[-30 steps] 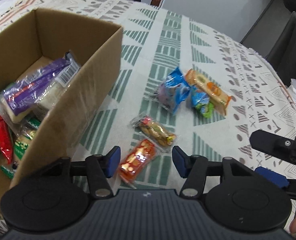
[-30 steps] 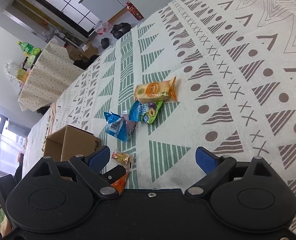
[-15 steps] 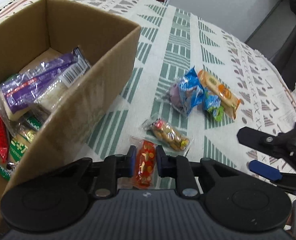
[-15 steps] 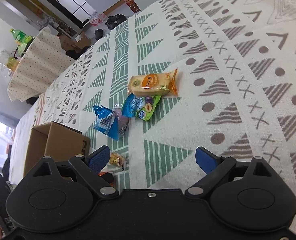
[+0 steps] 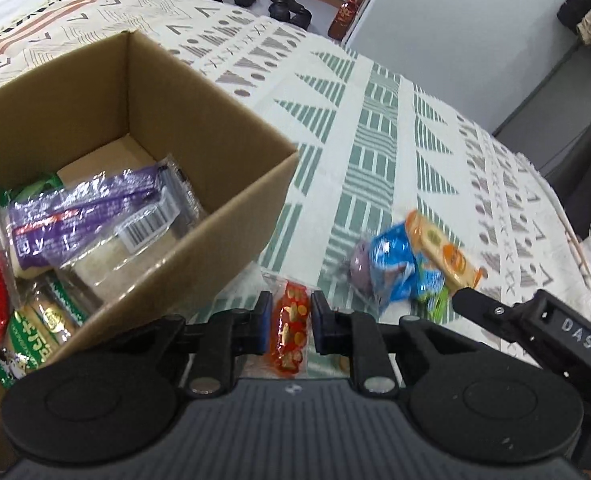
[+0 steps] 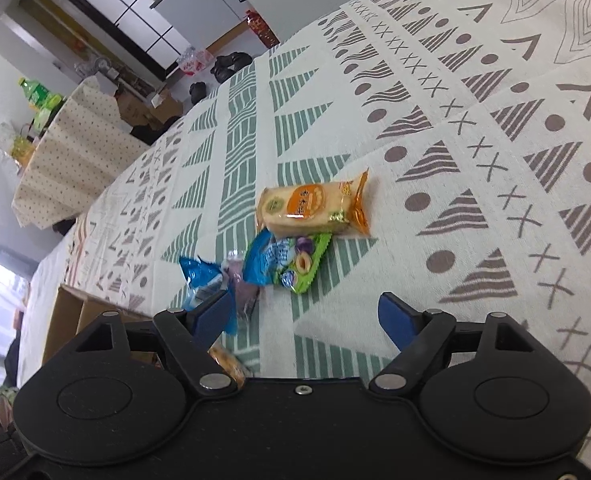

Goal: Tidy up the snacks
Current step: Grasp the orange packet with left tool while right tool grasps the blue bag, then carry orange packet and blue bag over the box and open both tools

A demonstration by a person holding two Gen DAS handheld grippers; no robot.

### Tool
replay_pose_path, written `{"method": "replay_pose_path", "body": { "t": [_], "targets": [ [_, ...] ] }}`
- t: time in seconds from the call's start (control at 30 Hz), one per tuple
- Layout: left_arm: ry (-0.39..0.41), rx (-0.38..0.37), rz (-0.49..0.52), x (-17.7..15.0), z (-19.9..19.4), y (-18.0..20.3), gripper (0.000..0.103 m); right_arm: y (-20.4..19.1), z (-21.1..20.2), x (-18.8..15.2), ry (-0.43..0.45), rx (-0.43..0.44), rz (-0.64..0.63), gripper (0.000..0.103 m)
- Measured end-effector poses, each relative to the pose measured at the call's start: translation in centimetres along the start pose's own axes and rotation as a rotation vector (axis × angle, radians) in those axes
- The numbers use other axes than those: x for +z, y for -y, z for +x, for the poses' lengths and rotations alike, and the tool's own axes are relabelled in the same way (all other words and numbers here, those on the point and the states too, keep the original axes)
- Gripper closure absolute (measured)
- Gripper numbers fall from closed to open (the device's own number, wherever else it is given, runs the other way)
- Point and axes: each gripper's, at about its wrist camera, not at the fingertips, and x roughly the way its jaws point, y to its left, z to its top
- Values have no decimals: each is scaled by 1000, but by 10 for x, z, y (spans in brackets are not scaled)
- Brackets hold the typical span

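My left gripper [image 5: 288,326] is shut on a red-orange snack packet [image 5: 291,330] and holds it above the cloth, just right of the cardboard box [image 5: 199,128]. The box holds several snacks, among them a purple-wrapped bar [image 5: 83,212]. On the cloth lie a blue packet [image 5: 387,268], a blue-green packet [image 6: 291,256] and an orange cracker pack [image 6: 307,208]. My right gripper [image 6: 311,314] is open and empty, close above the blue packet [image 6: 203,280]. A small clear snack packet [image 6: 225,362] shows under its left finger.
The patterned cloth [image 6: 475,160] covers the whole bed or table surface. The right gripper's finger [image 5: 535,332] reaches in from the right of the left wrist view. Shoes and a red bottle [image 5: 345,20] stand on the floor beyond.
My left gripper closed on the red-orange packet, lifted it and moved left toward the box. My right gripper moved closer to the blue and orange packets, staying open.
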Motion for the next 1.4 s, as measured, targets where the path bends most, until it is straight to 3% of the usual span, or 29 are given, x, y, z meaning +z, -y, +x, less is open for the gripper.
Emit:
{"method": "replay_pose_path", "body": {
  "t": [0.23, 0.73, 0.83, 0.9, 1.0, 1.4],
  "targets": [
    [42, -3, -13, 16, 0, 3, 84, -10, 18, 12, 4, 0, -36, 26],
    [40, 40, -6, 28, 8, 10, 84, -8, 42, 20, -12, 3, -25, 33],
    [43, 48, -5, 27, 7, 11, 84, -9, 48, 21, -14, -2, -41, 46],
    [44, 51, -7, 25, 5, 12, 84, -10, 48, 20, -14, -17, -59, 65],
    [47, 53, -11, 23, 0, 13, 84, -9, 44, 20, -30, 8, -60, 72],
    [110, 35, 5, 19, -42, 23, 84, -23, 8, 22, 23, 63, -81, 76]
  ]
}}
